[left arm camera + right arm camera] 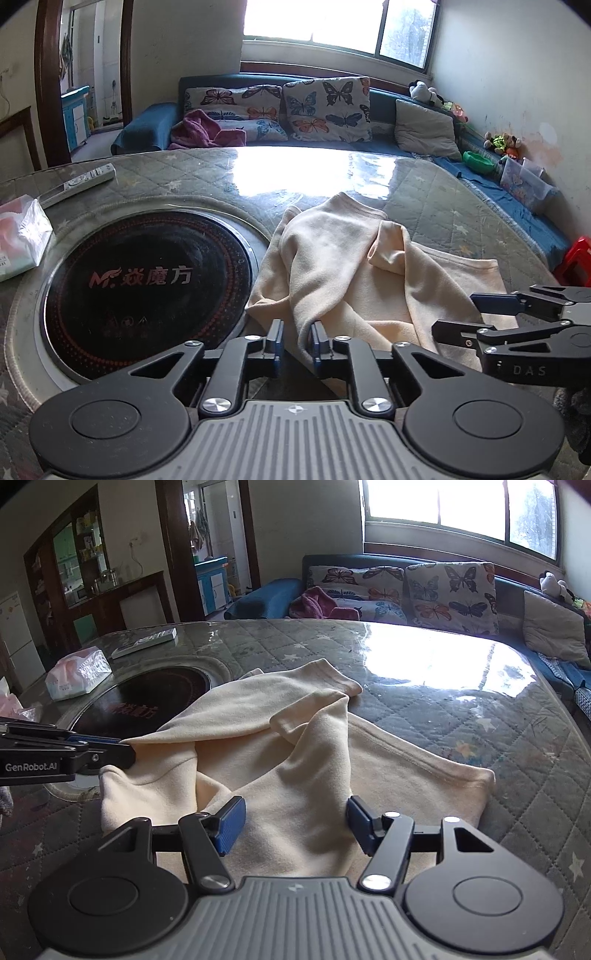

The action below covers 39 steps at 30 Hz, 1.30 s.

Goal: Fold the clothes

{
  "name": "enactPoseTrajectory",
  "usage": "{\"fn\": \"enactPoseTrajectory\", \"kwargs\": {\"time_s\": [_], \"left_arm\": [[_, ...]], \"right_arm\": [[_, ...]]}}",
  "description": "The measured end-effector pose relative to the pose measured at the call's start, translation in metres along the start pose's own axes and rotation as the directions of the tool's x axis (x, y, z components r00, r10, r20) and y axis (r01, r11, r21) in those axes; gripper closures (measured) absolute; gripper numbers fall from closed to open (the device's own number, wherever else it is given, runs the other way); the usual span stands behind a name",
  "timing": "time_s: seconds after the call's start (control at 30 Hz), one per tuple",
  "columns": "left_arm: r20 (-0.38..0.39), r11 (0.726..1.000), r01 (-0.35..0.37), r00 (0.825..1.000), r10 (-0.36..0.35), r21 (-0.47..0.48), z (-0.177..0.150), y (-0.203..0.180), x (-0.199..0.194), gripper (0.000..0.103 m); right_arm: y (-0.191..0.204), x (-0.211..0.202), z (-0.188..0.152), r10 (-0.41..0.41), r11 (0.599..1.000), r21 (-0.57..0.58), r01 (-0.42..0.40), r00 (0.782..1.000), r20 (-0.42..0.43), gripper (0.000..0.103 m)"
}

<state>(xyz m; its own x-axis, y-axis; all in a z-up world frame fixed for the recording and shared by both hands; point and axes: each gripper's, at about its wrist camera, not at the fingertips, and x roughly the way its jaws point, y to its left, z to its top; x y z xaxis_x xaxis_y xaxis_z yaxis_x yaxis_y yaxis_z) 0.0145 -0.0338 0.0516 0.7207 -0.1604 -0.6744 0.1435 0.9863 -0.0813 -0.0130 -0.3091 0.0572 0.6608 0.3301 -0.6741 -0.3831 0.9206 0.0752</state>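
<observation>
A cream long-sleeved garment [351, 266] [295, 775] lies crumpled on the quilted round table, with both sleeves folded in over its body. My left gripper [298, 339] [125, 749] is at the garment's left edge. Its jaws stand a little apart, and a fold of cloth rests against the right pad without being pinched. My right gripper [295, 825] [454, 312] hovers low over the near right part of the garment. Its blue pads are spread wide, with the cloth lying flat beneath them and nothing gripped.
A black round hob [147, 280] [147, 698] is set into the table [461, 716] left of the garment. Beyond the hob lie a tissue pack [22, 236] [77, 672] and a remote [81, 182] [147, 640]. Behind the table is a sofa with butterfly cushions [325, 107]. A red stool [576, 258] stands at the right.
</observation>
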Motion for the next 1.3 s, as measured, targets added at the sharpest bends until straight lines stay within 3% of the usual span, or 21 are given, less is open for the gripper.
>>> {"fn": "enactPoseTrajectory", "kwargs": {"time_s": [0.07,0.2,0.27,0.63,0.83,1.3], "left_arm": [[0.011,1.000,-0.016,1.000,0.015,0.025,-0.001,-0.004,-0.002,0.073],[0.020,0.999,-0.031,0.999,0.030,0.041,-0.003,-0.007,-0.005,0.069],[0.026,0.998,-0.044,0.999,0.043,0.048,-0.006,-0.009,-0.007,0.061],[0.054,0.995,-0.057,0.997,0.053,0.084,-0.029,-0.022,-0.030,0.057],[0.074,0.993,-0.061,0.996,0.054,0.102,-0.048,-0.031,-0.050,0.050],[0.076,0.991,-0.082,0.994,0.074,0.108,-0.085,-0.047,-0.072,0.013]], "right_arm": [[0.004,-0.004,-0.002,-0.003,1.000,-0.013,0.003,1.000,0.005,0.038],[0.012,-0.013,-0.007,0.001,0.999,-0.033,0.000,1.000,0.018,0.033],[0.017,-0.017,-0.011,0.007,0.999,-0.031,-0.006,1.000,0.020,0.032],[0.039,-0.047,-0.041,-0.008,0.999,-0.054,0.009,1.000,0.027,0.028],[0.051,-0.063,-0.060,-0.023,0.997,-0.079,0.026,0.999,0.031,0.025],[0.063,-0.087,-0.094,-0.060,0.997,-0.036,0.062,0.997,0.038,0.013]]}}
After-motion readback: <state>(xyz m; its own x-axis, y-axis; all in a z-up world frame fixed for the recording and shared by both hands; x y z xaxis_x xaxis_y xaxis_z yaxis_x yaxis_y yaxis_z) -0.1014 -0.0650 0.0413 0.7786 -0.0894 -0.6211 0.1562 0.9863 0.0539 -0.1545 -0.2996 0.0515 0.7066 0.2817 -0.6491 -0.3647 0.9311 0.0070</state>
